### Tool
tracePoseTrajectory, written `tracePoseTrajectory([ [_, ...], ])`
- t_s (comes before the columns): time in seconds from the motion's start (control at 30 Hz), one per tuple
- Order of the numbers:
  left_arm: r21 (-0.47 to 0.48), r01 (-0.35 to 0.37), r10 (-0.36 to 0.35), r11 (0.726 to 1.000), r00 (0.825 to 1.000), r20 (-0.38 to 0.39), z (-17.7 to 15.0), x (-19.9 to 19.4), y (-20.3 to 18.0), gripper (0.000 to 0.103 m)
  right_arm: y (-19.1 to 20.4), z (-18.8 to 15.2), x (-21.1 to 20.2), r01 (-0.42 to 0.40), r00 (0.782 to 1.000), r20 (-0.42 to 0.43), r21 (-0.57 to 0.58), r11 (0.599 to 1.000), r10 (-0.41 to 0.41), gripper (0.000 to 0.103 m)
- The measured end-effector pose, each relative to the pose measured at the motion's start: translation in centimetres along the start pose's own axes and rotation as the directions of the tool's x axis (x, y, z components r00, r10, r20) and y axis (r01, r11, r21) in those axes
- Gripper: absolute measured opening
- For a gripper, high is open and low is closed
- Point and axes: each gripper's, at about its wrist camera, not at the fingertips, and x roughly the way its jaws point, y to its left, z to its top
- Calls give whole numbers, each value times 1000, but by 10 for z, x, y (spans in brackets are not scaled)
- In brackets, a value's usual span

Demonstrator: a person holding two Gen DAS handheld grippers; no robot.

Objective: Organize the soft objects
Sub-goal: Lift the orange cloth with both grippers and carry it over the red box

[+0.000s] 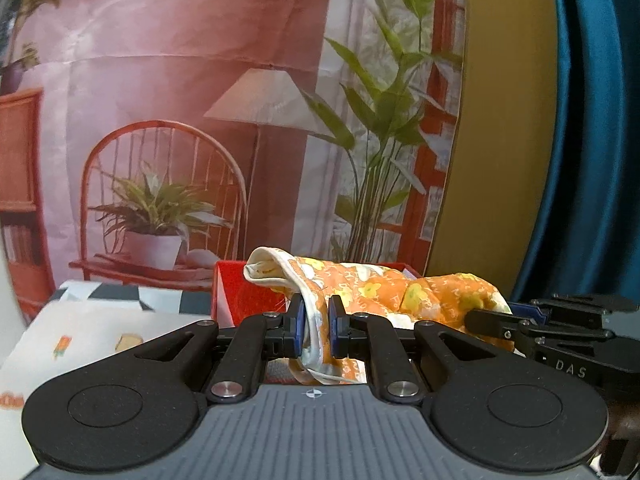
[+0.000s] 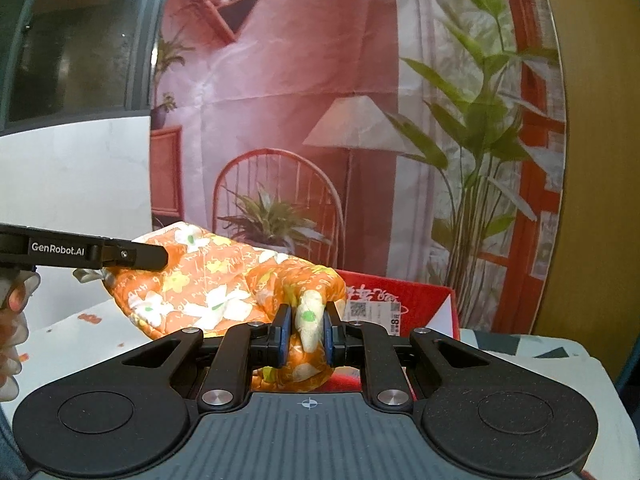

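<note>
Orange floral quilted cloth (image 1: 384, 292) hangs stretched between both tools, just above and in front of the red box (image 1: 236, 292) on the counter (image 1: 80, 340): the left tool (image 1: 318, 330) is pinched tight on its white-bound edge, the right tool (image 2: 306, 330) likewise clamped on a bunched fold. To do the step well, I judge both grips should hold firm and travel together, keeping the cloth taut and level until it is over the box. Readable writing: "GenRobot.AI" on the left tool's arm in the right view, "DAS" on the right tool's body in the left view; the box's printed label and QR code are too small to read.

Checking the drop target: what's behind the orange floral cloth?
A red box sits right behind the orange floral cloth, which both the left gripper and right gripper hold up. The box interior is covered by the cloth, so contents can't be seen.
</note>
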Motion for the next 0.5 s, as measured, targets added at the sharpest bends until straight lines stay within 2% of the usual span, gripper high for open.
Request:
tracePoseTrajectory([
  [0.13, 24, 31, -30, 999, 998, -60, 13, 39, 5, 13, -15, 16, 36, 15, 998, -54, -11, 1000, -15, 15],
  [0.23, 11, -10, 11, 1000, 994, -106, 20, 66, 10, 13, -25, 23, 64, 30, 995, -96, -6, 1000, -30, 15],
  [0.37, 3, -37, 37, 999, 987, -159, 26, 94, 13, 13, -39, 27, 97, 52, 989, -139, 57, 997, -44, 14],
  [0.5, 15, -48, 50, 999, 975, -218, 30, 117, 12, 13, -44, 26, 124, 76, 978, -201, 44, 996, -65, 14],
])
